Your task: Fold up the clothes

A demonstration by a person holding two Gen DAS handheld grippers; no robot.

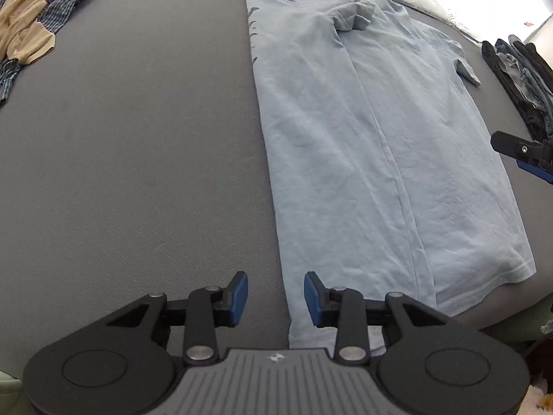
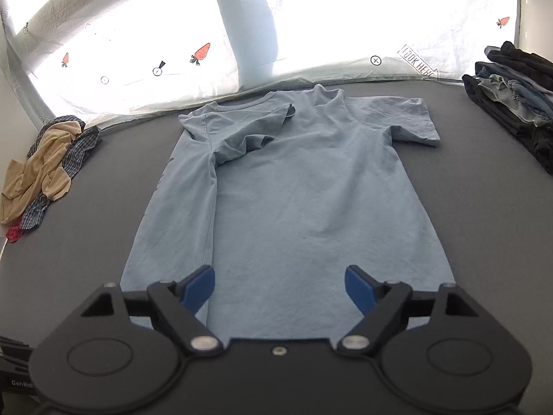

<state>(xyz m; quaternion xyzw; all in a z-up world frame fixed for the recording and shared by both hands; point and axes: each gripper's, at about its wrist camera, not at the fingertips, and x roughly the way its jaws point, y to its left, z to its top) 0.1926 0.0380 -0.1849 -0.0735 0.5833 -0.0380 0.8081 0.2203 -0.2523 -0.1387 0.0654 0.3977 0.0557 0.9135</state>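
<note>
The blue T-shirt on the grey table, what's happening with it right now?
A person with two handheld grippers is folding the light blue T-shirt. One side and sleeve are already folded inward; the other sleeve still lies flat. The left gripper and right gripper both hover with jaws open, holding nothing.

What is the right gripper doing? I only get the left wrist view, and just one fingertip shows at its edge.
Observer: The right gripper is open, nothing between its pads, facing the blue T-shirt's near end.
Operator: Anything hidden by the crumpled pile?
Observer: A small red item peeks out at the pile's near end.
Operator: And behind the grey surface?
Observer: A bright white sheet with a "LOOK HERE" label.
</note>
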